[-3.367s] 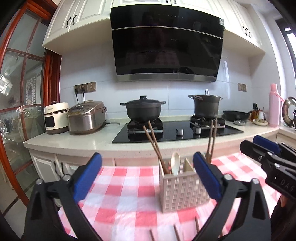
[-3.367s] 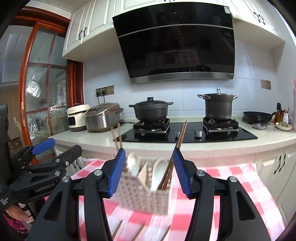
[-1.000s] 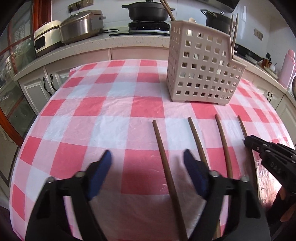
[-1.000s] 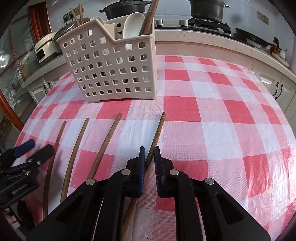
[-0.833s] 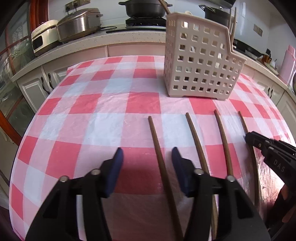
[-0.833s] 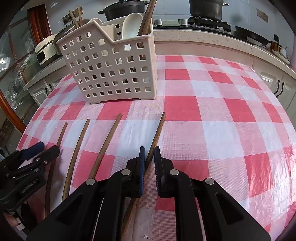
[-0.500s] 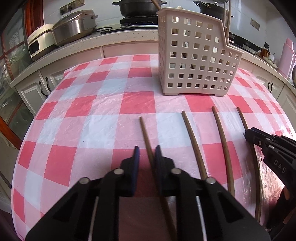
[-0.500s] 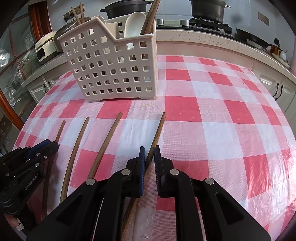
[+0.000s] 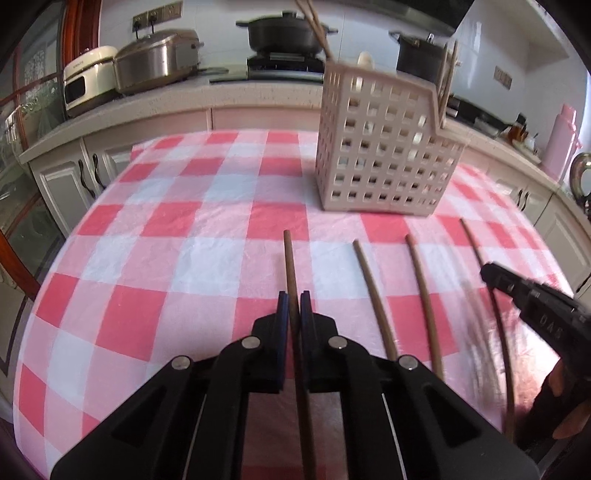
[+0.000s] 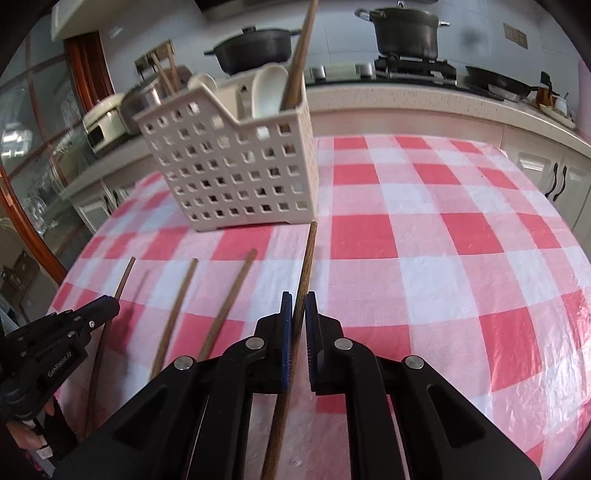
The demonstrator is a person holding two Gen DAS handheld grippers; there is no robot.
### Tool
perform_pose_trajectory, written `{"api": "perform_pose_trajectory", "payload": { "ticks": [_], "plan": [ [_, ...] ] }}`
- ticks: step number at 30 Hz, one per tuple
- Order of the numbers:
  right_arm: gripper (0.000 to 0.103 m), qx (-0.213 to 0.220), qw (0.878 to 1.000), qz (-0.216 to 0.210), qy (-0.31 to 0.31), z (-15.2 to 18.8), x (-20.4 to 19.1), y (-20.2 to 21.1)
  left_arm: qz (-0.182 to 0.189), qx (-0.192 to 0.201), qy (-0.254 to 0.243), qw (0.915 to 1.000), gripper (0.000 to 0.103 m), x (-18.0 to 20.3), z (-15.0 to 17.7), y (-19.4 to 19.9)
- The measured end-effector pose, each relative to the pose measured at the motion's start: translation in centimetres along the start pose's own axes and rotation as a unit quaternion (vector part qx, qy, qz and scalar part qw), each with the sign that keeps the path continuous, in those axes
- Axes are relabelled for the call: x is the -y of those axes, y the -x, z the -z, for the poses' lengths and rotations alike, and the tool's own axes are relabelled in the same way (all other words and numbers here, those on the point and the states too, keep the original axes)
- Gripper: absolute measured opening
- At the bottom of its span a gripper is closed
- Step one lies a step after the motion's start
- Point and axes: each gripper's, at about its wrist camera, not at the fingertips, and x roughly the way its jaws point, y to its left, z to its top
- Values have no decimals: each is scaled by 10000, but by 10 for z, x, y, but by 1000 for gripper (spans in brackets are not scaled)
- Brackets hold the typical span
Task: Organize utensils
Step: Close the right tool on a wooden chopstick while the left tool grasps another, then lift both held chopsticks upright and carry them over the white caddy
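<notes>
Several brown chopsticks lie side by side on the red-and-white checked tablecloth. My left gripper [image 9: 294,300] is shut on the leftmost chopstick [image 9: 289,262], which points toward the basket. My right gripper [image 10: 298,300] is shut on the rightmost chopstick [image 10: 307,258] and has it raised off the cloth. A beige perforated utensil basket [image 9: 384,151] stands behind them, also in the right wrist view [image 10: 236,170], holding white spoons [image 10: 267,90] and upright chopsticks [image 10: 299,55]. Two middle chopsticks [image 9: 373,295] [image 9: 424,299] lie loose.
The round table's cloth edge [image 9: 44,314] drops off at left and near side. Behind is a kitchen counter [image 9: 177,107] with rice cookers [image 9: 155,70], black pots [image 9: 284,35] on a stove, and a pink thermos [image 9: 559,140] at the right.
My left gripper closed from wide open onto the leftmost chopstick. My right gripper, shut on the rightmost chopstick throughout, has lifted it and moved closer to the basket.
</notes>
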Motion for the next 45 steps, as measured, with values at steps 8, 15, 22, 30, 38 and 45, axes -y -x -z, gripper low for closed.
{"api": "perform_pose_trajectory", "payload": {
  "ticks": [8,15,22,30,38,45],
  "plan": [
    [7,764,9957,-212,484,-4,-29,56,116,582,-22,9982,6,-3,-8,46],
    [7,1251,9896,-217,672,-6,-43,94,128,1091,-34,9939,6,-3,-9,88],
    [7,1495,9867,-239,600,0,-43,122,79,1620,-140,9867,6,-1,-5,126],
    [7,1762,9818,-267,660,8,-49,152,124,2039,-286,9785,6,7,3,160],
    [7,1904,9791,-295,646,12,-51,166,108,2300,-393,9723,6,15,9,179],
    [7,1948,9782,-308,649,12,-52,169,153,2349,-391,9711,6,15,7,182]
  ]
}}
